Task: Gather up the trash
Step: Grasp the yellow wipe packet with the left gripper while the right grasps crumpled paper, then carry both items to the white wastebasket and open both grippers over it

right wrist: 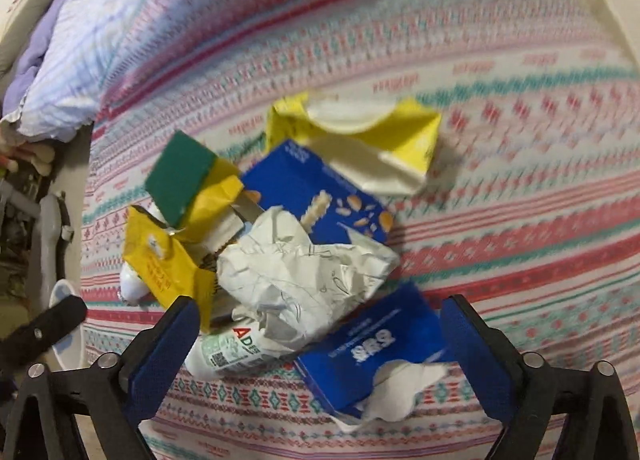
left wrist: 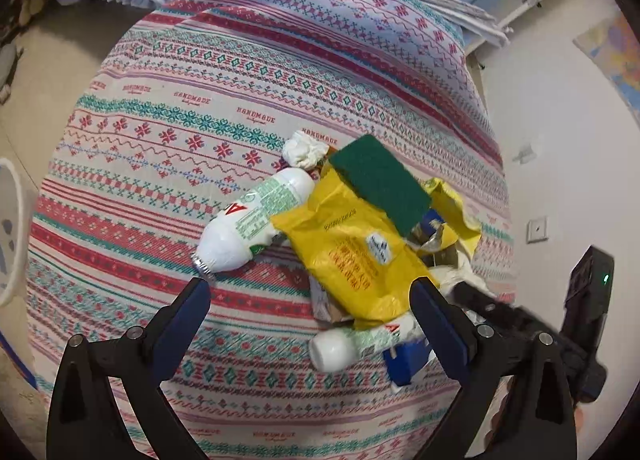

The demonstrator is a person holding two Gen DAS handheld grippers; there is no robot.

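Trash waits unpicked: both grippers, left (left wrist: 310, 292) and right (right wrist: 320, 314), gape empty. Paper (right wrist: 304, 272) sits between right's fingers; next, lower and close on it.

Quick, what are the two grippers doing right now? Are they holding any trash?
Left gripper: open, holding nothing, above the yellow bag.
Right gripper: open, holding nothing, over the crumpled paper.

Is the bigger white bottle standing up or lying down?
Lying down: the bottle rests on its side on the bedspread, neck toward the camera.
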